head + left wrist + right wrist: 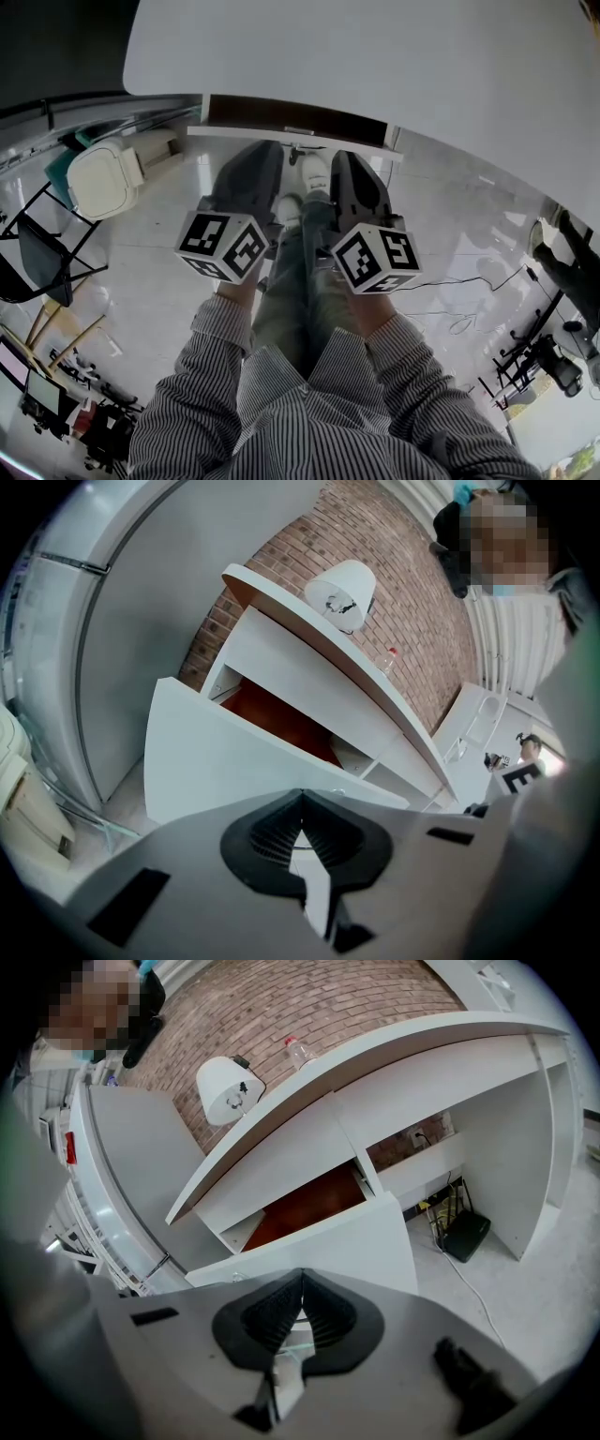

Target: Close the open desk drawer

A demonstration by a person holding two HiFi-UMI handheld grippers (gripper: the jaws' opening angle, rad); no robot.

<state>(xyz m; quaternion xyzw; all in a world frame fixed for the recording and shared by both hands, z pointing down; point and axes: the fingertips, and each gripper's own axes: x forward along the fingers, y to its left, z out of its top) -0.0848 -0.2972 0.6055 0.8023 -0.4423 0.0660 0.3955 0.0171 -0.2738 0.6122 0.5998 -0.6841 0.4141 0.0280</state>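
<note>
If pushed from one side only, could skew the drawer (295, 139) on its runners and jam it short of home; worth pressing both ends of the white front evenly. Could also slip off that smooth panel, narrow tips on a flat face, and drop under its lower edge. Finds the drawer at the upper middle of the head view, pulled out from beneath the desk (394, 56), brown inside bared. Shows the left gripper (300, 803) pressed together at the tips, nothing between them, aimed at the front panel close ahead at centre frame. Shows the right gripper (300, 1283) likewise together and empty. Cannot settle from any view whether either tip touches the panel yet.
</note>
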